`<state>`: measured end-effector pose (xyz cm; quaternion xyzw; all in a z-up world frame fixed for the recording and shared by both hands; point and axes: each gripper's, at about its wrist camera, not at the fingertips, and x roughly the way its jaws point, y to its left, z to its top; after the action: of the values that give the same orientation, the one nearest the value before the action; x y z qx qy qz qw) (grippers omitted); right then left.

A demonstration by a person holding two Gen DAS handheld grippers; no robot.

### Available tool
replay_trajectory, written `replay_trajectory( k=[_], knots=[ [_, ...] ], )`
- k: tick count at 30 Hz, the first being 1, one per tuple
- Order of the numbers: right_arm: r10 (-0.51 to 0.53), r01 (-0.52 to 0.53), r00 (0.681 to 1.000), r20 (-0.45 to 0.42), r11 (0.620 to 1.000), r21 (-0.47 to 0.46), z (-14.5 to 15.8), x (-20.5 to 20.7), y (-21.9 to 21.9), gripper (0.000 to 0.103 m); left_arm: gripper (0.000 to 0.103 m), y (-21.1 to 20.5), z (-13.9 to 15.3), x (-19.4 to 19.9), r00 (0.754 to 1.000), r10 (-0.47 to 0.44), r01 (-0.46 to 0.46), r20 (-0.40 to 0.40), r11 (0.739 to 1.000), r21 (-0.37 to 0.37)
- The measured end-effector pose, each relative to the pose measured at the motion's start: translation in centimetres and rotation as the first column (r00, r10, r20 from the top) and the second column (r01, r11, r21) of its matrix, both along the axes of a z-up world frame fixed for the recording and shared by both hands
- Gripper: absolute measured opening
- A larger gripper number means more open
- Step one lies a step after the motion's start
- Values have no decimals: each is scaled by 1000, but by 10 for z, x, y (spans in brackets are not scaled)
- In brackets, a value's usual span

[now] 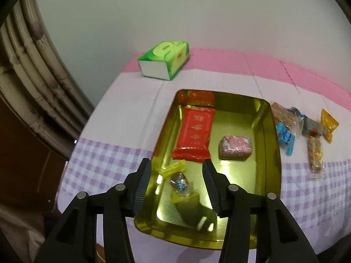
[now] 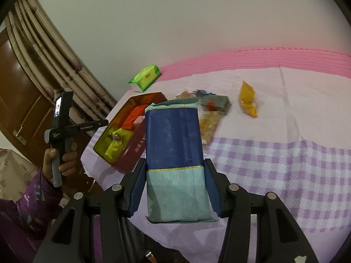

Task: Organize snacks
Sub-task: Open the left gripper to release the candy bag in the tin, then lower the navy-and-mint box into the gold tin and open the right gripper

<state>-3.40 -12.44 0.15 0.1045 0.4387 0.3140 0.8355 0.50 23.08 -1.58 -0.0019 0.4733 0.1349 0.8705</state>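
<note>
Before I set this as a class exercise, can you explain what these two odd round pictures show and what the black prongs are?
A person holds a handheld gripping tool in each hand; each carries a fisheye camera looking along its two fingers. The left tool hangs open above a gold tin holding a red packet, a pink sweet and a small candy. The right tool grips a blue-and-teal packet. More snacks and a green tissue pack lie on the checked cloth.

A gold-lined tin [image 1: 269, 118] with a dark red outside is seen on a cloth [image 1: 109, 162] checked lilac and white, edged in pink; a red wrapper [image 1: 194, 135] patterned in gold, a pink-patterned packet [image 1: 235, 147], and a navy and pale teal pack [image 2: 175, 160] with wavy lines are shown; a tissue pack [image 1: 166, 58] is green.
</note>
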Motion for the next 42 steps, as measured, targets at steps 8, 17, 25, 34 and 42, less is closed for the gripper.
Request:
replay_trajectory(
  k=[8, 17, 25, 34, 42],
  knots=[
    [63, -63, 998, -15, 998, 21, 3, 18, 38, 48, 51, 30, 4, -2, 993, 121, -121, 8, 992, -19],
    [141, -137, 987, -73, 988, 67, -1, 44, 96, 48, 52, 68, 5, -9, 957, 290, -289, 2, 956, -40],
    [159, -141, 972, -171, 984, 112, -18, 82, 154, 49, 59, 69, 4, -9, 950, 312, -312, 7, 950, -10],
    [133, -112, 966, -221, 988, 102, -26, 120, 201, 48, 61, 68, 3, -9, 950, 313, -313, 0, 950, -1],
    [172, -156, 966, -194, 983, 95, -21, 104, 206, 49, 61, 64, 2, -7, 954, 301, -301, 2, 954, 14]
  ],
)
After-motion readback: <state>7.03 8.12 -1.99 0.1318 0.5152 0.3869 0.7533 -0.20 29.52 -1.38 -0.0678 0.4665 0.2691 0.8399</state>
